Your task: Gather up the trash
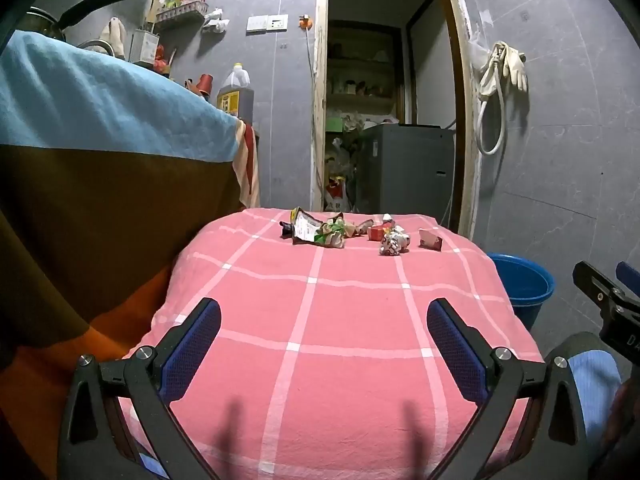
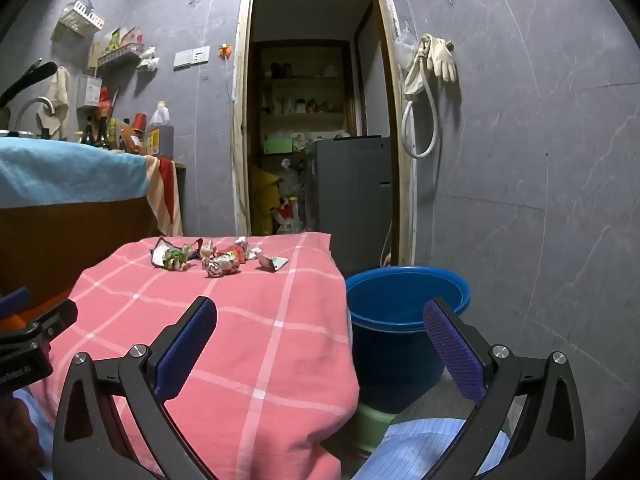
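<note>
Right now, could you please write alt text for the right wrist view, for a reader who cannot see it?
The open right hand-held gripper points over a pink checked cloth, nothing between its fingers. Crumpled wrappers lie at the cloth's far end. A blue bucket stands to the right, before a grey wall and open doorway.

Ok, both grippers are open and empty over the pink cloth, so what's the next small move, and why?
Probably ease the right gripper forward toward the crumpled white wrapper. It is the nearest piece of the trash cluster at the far end of the pink checked cloth, and the blue bucket stands on that gripper's side. The left gripper is also open and holds nothing.
</note>
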A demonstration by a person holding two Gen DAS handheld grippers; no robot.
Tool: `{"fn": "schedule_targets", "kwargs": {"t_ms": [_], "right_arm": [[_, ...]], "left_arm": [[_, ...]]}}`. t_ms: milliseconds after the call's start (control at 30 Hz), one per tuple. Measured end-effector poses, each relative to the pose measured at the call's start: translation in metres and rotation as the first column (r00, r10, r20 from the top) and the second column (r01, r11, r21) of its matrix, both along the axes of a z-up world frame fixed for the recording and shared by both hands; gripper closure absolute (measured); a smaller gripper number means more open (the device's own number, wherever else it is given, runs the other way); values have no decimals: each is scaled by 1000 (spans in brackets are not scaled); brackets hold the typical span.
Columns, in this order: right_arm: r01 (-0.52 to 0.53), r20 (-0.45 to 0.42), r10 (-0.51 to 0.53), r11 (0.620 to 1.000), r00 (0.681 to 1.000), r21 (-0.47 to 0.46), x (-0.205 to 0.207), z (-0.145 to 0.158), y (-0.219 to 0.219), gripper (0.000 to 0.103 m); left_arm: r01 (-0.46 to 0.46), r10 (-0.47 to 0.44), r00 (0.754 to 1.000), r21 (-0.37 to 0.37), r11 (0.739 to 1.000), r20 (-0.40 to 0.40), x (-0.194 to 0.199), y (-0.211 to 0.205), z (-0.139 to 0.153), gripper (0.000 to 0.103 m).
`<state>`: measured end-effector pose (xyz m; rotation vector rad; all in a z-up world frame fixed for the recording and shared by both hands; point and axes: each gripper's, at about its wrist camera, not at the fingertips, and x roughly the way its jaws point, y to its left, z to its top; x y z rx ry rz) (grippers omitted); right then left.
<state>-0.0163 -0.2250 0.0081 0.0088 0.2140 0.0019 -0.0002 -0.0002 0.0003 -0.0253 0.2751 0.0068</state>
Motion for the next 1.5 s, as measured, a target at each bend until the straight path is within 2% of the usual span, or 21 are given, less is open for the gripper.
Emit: {"fn": "schedule_targets", "kwargs": {"t_ms": [267, 400, 1500], "right_arm": [[-1, 7, 1, 1000, 1000, 1, -1, -1, 0, 0], [0, 3, 0, 1000, 1000, 8, 0, -1, -2, 0], [0, 1, 0, 1000, 1000, 11, 0, -2, -1, 0]], "left_arm": [[4, -4, 1000, 3, 1000, -11, 1, -2, -1, 2], [2, -2, 1000, 0, 1000, -13, 6, -4, -15, 2], [3, -4, 1000, -11, 1000, -21, 8, -2, -10, 2]]}}
